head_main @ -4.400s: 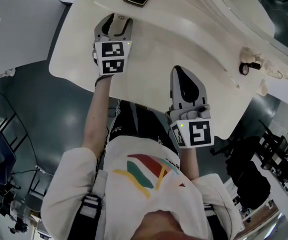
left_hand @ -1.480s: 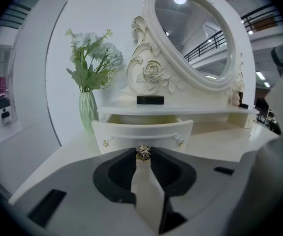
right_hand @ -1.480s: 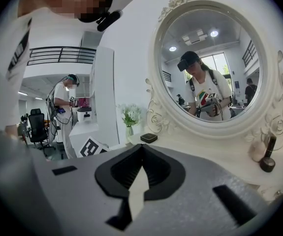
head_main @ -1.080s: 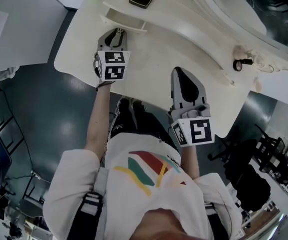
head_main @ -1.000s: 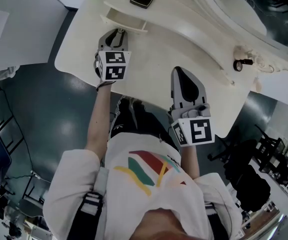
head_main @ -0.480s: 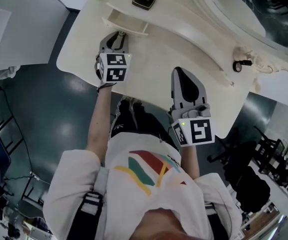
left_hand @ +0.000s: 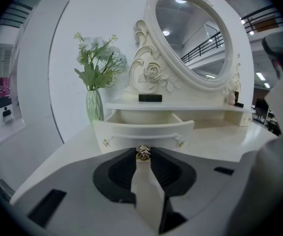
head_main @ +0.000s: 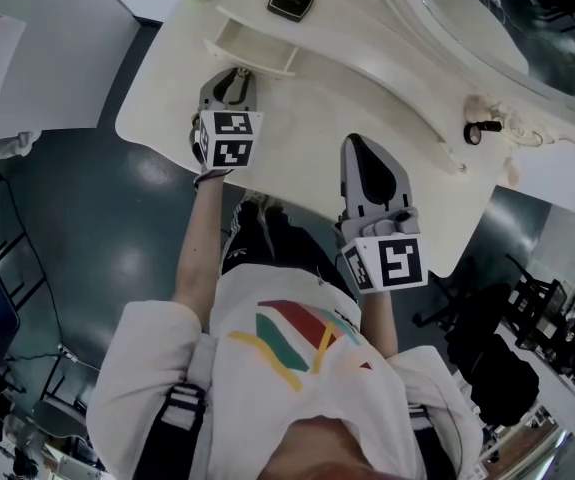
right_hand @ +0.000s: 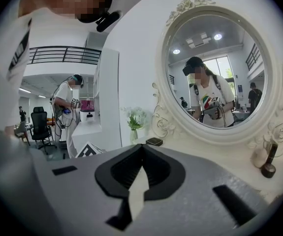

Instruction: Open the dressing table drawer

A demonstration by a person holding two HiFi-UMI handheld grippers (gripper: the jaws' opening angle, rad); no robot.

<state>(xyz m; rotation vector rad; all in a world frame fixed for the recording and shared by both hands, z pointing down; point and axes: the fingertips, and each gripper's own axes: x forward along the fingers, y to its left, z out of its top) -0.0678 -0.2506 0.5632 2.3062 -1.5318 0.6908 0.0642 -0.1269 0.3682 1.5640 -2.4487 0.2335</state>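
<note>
At lower centre of the head view, the right gripper (head_main: 364, 146) is hovering over the dressing table (head_main: 437, 218) with jaws together on nothing, while farther up the left gripper (head_main: 233, 74) is clamping the gold knob (left_hand: 142, 153). Upper left, the drawer (head_main: 253, 48) is standing partly out, where the earliest frame showed it closed. The pull seems to be finishing, calling only for a straight draw back.

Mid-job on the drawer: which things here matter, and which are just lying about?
In the job: left gripper, shut on the small gold knob; cream curved-front drawer, partly open; cream dressing table.
Lying about: flat black square case; green vase of white flowers; oval white-framed mirror; right gripper, shut and empty.
</note>
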